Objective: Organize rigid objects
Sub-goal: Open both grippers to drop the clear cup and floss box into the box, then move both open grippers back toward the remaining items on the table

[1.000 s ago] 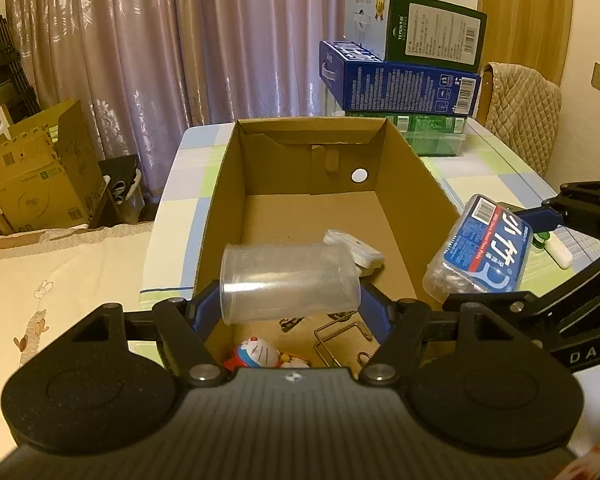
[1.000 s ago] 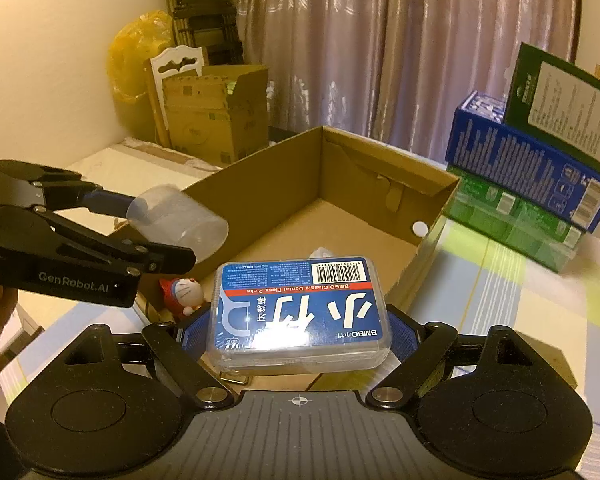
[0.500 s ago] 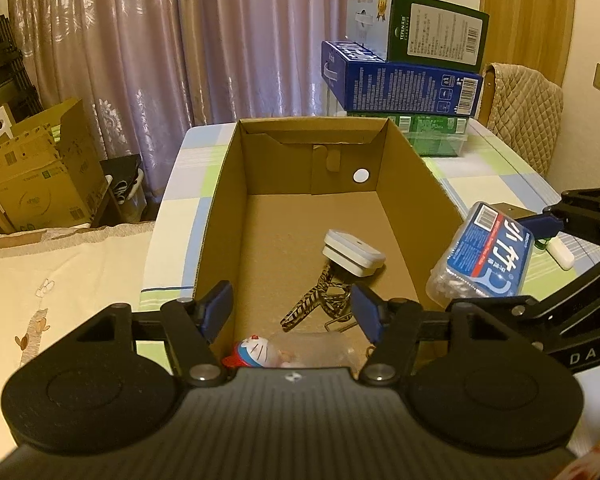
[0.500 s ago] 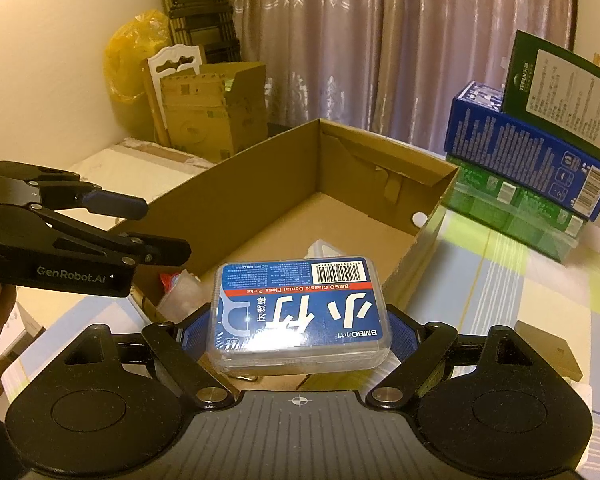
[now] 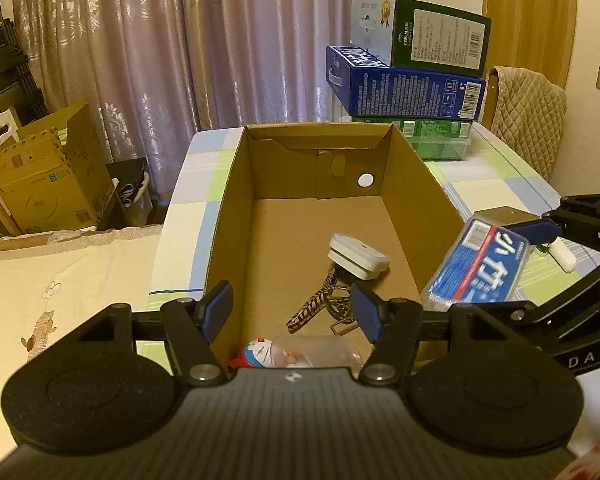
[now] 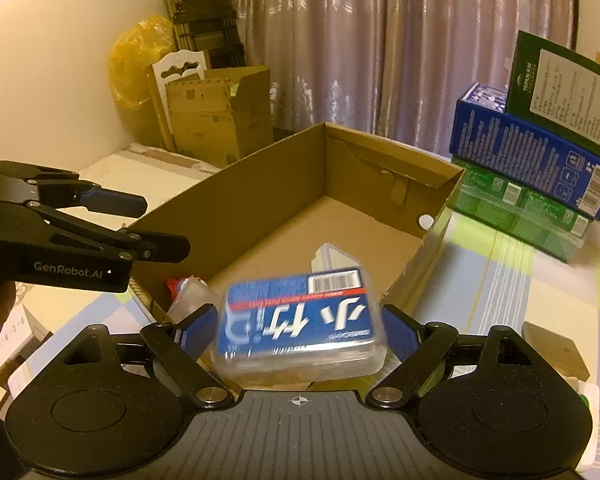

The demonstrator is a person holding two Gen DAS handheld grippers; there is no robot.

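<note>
An open cardboard box point(image 5: 228, 208) point(image 6: 240, 184) stands on the checked table. At its near end a clear plastic cup point(image 5: 320, 350) point(image 6: 188, 300) lies on its side against a Doraemon toy point(image 5: 256, 354). A white device point(image 5: 358, 258) and a striped strap point(image 5: 320, 308) lie further in. My left gripper point(image 5: 292, 308) point(image 6: 166, 226) hangs open and empty above the cup. My right gripper point(image 6: 300, 332) point(image 5: 496, 268) hovers over the box's near right corner. The blue-labelled floss box point(image 6: 300, 320) point(image 5: 480, 268) sits blurred, tipped and low between its pads and looks loose.
Green and blue cartons point(image 5: 408, 80) are stacked behind the box, beside a padded chair point(image 5: 528, 120). On the table to the right lie a white stick-shaped item point(image 5: 562, 256) and a small brown box point(image 6: 556, 348). A cream bedcover point(image 5: 60, 280) and floor cartons point(image 5: 48, 184) are left.
The clear cup left my left gripper and now lies in the box by the toy. The floss box, sharp and level before, has sunk and tipped between my right gripper's pads.
</note>
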